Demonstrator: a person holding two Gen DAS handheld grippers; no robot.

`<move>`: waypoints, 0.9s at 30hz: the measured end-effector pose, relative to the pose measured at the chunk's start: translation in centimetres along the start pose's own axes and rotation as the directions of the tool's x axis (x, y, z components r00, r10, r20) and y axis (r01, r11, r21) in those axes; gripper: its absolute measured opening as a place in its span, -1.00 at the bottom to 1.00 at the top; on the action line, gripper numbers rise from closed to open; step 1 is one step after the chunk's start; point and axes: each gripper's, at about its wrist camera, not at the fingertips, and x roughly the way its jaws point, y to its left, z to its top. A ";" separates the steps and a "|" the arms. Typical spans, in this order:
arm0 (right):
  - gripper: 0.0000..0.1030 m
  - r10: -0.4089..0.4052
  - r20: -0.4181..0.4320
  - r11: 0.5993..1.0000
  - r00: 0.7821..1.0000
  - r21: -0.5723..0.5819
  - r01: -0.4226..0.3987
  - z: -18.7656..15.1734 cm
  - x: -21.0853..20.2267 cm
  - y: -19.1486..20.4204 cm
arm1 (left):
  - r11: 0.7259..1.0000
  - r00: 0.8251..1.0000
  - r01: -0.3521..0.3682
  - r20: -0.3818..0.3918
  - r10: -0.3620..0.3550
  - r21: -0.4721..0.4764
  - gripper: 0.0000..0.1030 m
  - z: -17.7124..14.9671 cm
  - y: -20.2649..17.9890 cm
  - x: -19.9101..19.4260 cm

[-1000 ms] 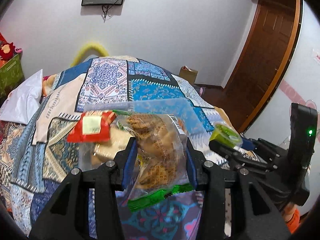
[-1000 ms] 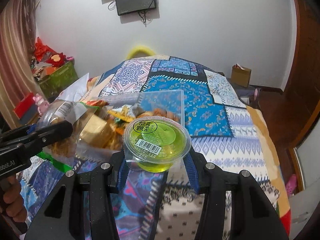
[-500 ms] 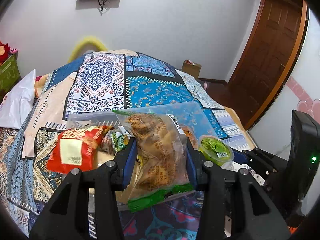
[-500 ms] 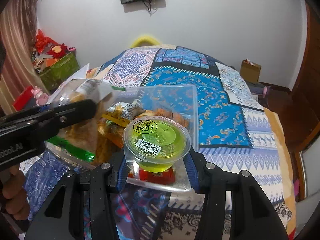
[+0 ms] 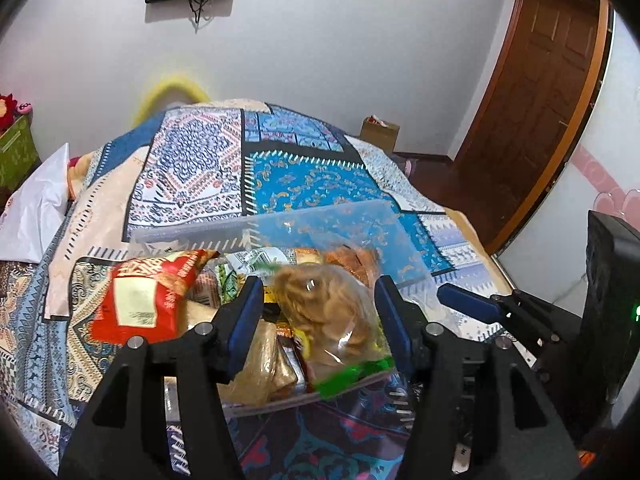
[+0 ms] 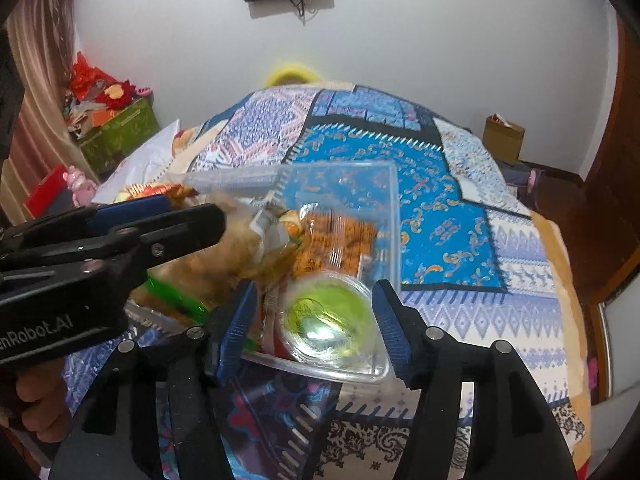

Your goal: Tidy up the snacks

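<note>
Left tongs (image 5: 318, 312): jaws parted to either side of a clear bag of brown crisps (image 5: 332, 312), lower centre of the left wrist view. The pads look just clear of the film; the bag is blurred, so I judge it let go and dropping. It sits over the clear plastic bin (image 5: 332, 220) on the patchwork bed (image 5: 304, 176).

Right tongs (image 6: 314, 322): spread wide around the green jelly cup (image 6: 330, 322), no pad touching. Cup lies in the bin's near right corner, lower centre of the right wrist view, blurred.

Bin also holds a red packet (image 5: 144, 300) at left and orange packets (image 6: 340, 244) toward the back.

Handling, judged:
- Crisp bag: light, soft, slippery film, brittle contents. Take it at the green sealed edge or lightly across the middle; a hard squeeze would crush the crisps.
- Jelly cup: small, stiff-walled, smooth, heavier for its size. Grip across the walls under the rim; foil lid could puncture.
</note>
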 end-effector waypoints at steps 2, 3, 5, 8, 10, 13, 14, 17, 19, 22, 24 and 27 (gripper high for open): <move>0.09 -0.002 0.016 1.000 1.000 0.005 0.002 0.1 -0.9 -0.1 | 1.000 1.000 0.000 0.024 0.000 -0.005 0.11 0.0 0.1 -1.4; 0.09 -0.005 0.026 1.000 1.000 0.004 0.005 0.2 -1.4 -0.1 | 1.000 0.999 0.002 0.032 -0.002 -0.008 0.11 0.0 0.1 -1.9; 0.09 -0.008 0.044 1.000 0.999 0.004 0.008 0.4 -2.5 -0.1 | 1.000 0.998 0.006 0.061 -0.005 -0.015 0.11 0.0 0.2 -4.0; 0.09 -0.006 0.088 1.000 0.996 0.009 0.005 0.7 -4.9 0.1 | 1.000 0.994 0.001 0.109 0.001 -0.012 0.11 -0.2 0.0 -7.0; 0.09 -0.004 0.126 1.000 0.992 0.008 0.003 0.9 -6.9 0.4 | 1.000 0.987 -0.010 0.159 0.011 -0.004 0.11 -0.4 -0.2 -9.7; 0.09 0.005 0.187 1.000 0.982 0.008 -0.007 1.1 -10.1 1.0 | 1.000 0.973 -0.027 0.228 0.023 0.012 0.11 -0.8 -0.8 -13.6; 0.09 0.012 0.210 1.000 0.978 0.007 -0.013 1.1 -11.2 1.3 | 0.999 0.968 -0.033 0.251 0.028 0.016 0.11 -1.0 -1.0 -14.8; 0.10 0.025 0.275 1.000 0.961 -0.004 -0.025 1.0 -14.6 2.3 | 0.999 0.950 -0.048 0.310 0.038 0.025 0.15 -1.6 -1.5 -18.2; 0.19 0.035 0.311 0.999 0.950 -0.010 -0.033 0.9 -16.4 2.9 | 0.998 0.937 -0.060 0.347 0.047 0.025 0.35 -2.2 -1.8 -20.4; 0.42 0.037 0.375 0.999 0.926 -0.019 -0.032 0.3 -19.2 3.9 | 0.998 0.922 -0.064 0.385 0.049 0.026 0.48 -2.9 -2.1 -22.8; 0.44 0.040 0.403 0.999 0.914 -0.030 -0.031 0.0 -20.6 4.6 | 0.997 0.911 -0.073 0.410 0.056 0.026 0.59 -3.5 -2.2 -24.4; 0.67 0.042 0.431 0.999 0.901 -0.035 -0.030 -0.4 -21.8 5.3 | 0.996 0.895 -0.081 0.442 0.061 0.027 0.82 -4.2 -2.4 -26.1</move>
